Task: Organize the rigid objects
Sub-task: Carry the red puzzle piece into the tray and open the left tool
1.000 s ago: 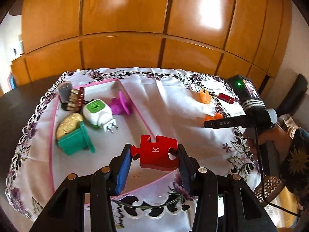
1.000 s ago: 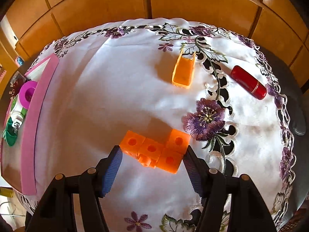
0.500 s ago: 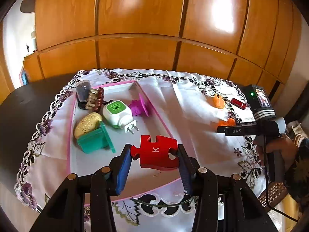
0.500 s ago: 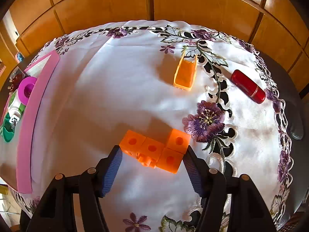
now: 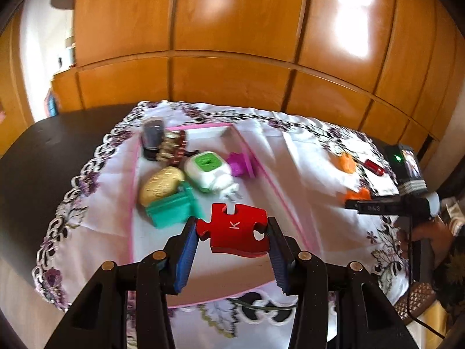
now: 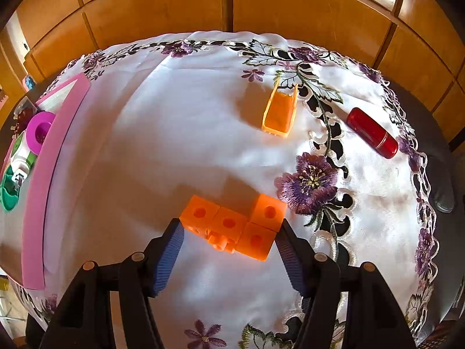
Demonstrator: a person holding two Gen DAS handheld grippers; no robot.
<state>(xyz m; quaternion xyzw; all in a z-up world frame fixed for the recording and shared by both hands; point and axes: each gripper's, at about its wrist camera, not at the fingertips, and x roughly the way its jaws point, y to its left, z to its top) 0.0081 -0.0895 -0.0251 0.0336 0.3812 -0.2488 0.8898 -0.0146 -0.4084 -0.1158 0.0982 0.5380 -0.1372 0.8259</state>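
Note:
My left gripper (image 5: pixel 232 234) is shut on a red puzzle piece (image 5: pixel 234 228) marked K and holds it above the near part of the pink-rimmed tray (image 5: pixel 286 203). In the tray lie a green block (image 5: pixel 171 210), a gold oval thing (image 5: pixel 161 184), a white and green plug (image 5: pixel 207 171), a magenta spool (image 5: pixel 239 164), a dark cup (image 5: pixel 152 138) and a beaded item (image 5: pixel 174 148). My right gripper (image 6: pixel 229 232) is closed around the orange cube cluster (image 6: pixel 235 222), which sits on the cloth.
An orange scoop (image 6: pixel 280 113) and a red tube (image 6: pixel 372 132) lie on the embroidered white cloth (image 6: pixel 174 133) beyond the cubes. The pink tray rim (image 6: pixel 46 174) is at the far left in the right wrist view. Wooden panelling (image 5: pixel 232 58) stands behind the dark table (image 5: pixel 43 157).
My left gripper has risen and swung so the tray now sits further left and lower in view, the puzzle piece still held. The right gripper and cubes have barely moved.

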